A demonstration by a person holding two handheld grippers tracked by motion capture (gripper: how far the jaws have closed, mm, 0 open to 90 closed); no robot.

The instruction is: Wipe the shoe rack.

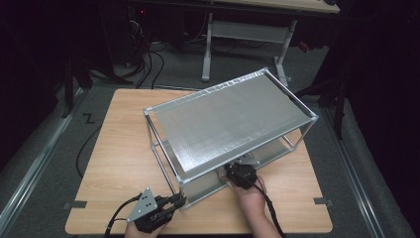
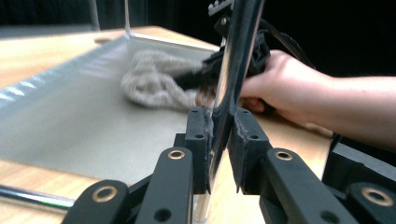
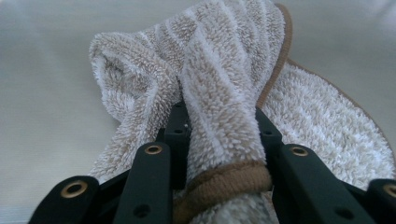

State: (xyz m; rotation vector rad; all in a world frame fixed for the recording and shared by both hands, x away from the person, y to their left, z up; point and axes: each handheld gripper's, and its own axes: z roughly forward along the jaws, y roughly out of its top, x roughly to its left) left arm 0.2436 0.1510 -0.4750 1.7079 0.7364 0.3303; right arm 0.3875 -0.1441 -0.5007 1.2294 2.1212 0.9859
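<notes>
Two grips divide the work: the left gripper [image 1: 174, 201] is clamped on the near corner post [image 2: 229, 84] of the metal rack [image 1: 233, 119]; the right gripper [image 1: 237, 173] pinches a bunched towel [image 3: 224, 107] on the lower shelf [image 2: 84, 126], under the top shelf; the unwiped surface stretches away from its jaws, so the right hand is the one to sweep.
</notes>
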